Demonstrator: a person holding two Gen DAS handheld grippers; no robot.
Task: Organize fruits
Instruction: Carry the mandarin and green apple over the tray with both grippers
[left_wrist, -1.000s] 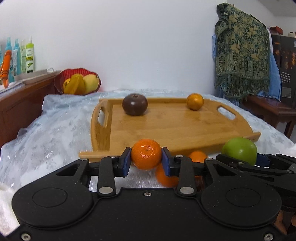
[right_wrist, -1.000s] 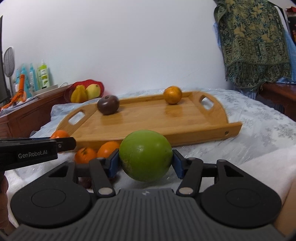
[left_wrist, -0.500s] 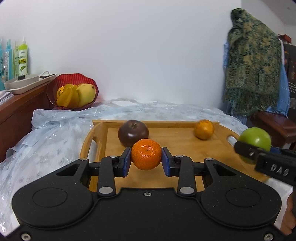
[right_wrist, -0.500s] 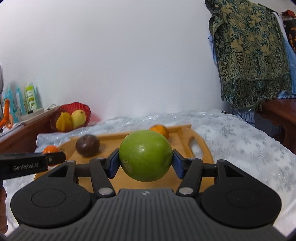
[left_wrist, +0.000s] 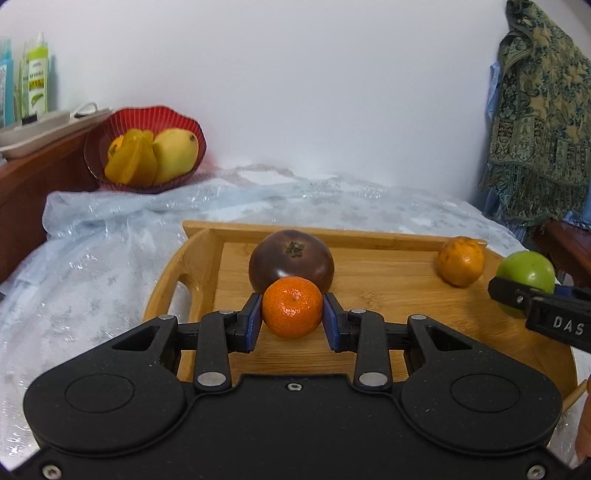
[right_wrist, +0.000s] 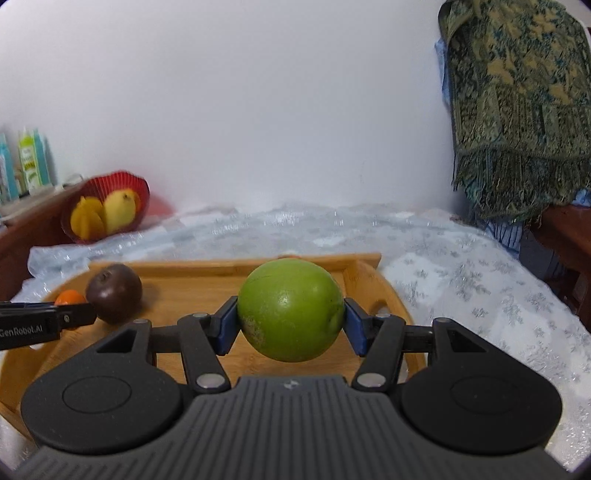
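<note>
The tangerine (left_wrist: 292, 312) is clamped in the left gripper (left_wrist: 292, 321) above the wooden tray (left_wrist: 373, 258), just before the dark fruit (left_wrist: 291, 259), while the green fruit (right_wrist: 291, 309) is gripped by the right gripper (right_wrist: 291, 325) over the tray's right half.

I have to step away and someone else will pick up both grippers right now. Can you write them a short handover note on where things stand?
Left gripper: shut on a small bright orange mandarin, held above the near part of the wooden tray with cut-out handles.
Right gripper: shut on a large round green fruit, held over the tray's right side.
Done: a dark purple-brown round fruit and a dull orange citrus already sit on the tray near its far rim.
Left: set down both held fruits on the tray.
The red bowl of yellow fruit stands behind, off the tray.
</note>
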